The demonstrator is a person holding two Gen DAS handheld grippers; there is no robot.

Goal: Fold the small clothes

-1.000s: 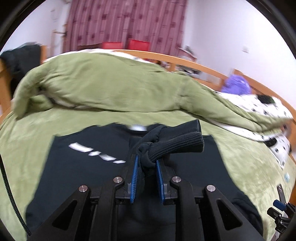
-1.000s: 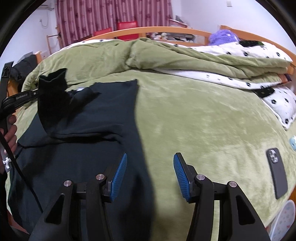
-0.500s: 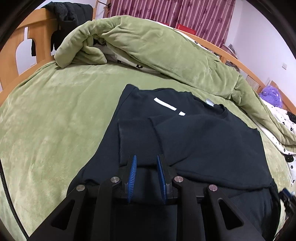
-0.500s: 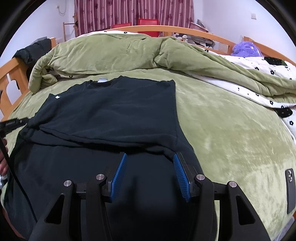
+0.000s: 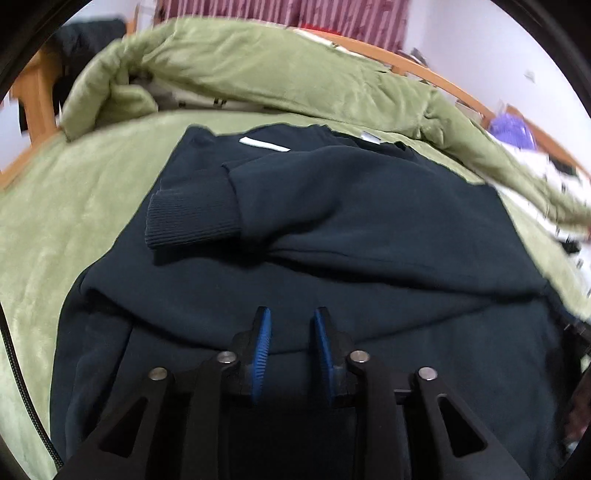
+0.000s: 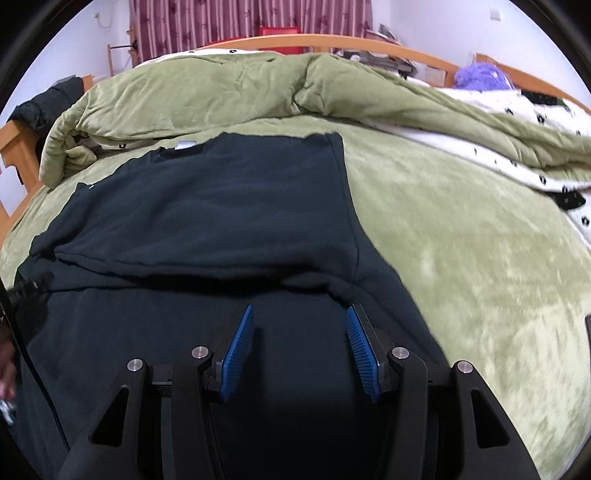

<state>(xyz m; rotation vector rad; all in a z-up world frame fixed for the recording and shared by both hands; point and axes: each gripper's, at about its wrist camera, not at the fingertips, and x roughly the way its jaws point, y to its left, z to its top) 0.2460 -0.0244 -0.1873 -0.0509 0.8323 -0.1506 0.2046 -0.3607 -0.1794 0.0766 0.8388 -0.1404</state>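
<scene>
Left wrist view, item one: we log the left tool (image 5: 291, 332), its blue pads (image 5: 263, 345) parting with nothing pinched between them, poised over a dark sweatshirt (image 5: 369, 221) spread on the bed. Only this view shows the ribbed cuff (image 5: 188, 221) of a sleeve folded across the chest, lying at 11 o'clock from the tool, and a white strip (image 5: 264, 144) on the cloth near the collar at 12 o'clock. A black cable (image 5: 22, 387) runs down the frame's edge at 8 o'clock.

Right wrist view, item two: we log the right tool (image 6: 299, 347), jaws spread and empty, above the lower body of the same garment. Only here do we see the sweatshirt's straight folded side edge (image 6: 345, 192) running toward 1 o'clock, a white neck label (image 6: 185, 144) at 11 o'clock, and a wide bare stretch of green bedspread (image 6: 480, 258) at 3 o'clock. A person's hand shows at the frame's edge near 9 o'clock, too cropped for us to detail.

Surface and room: we note a bunched green quilt (image 6: 240, 92) behind the sweatshirt, its underside white with dark spots (image 6: 517, 110); a wooden bed frame (image 6: 332, 40); a purple fluffy object (image 6: 480, 75) at 1 o'clock; striped maroon curtains (image 6: 240, 18); pale walls; dark clothing (image 6: 51, 99) draped on the bedpost at 10 o'clock.
</scene>
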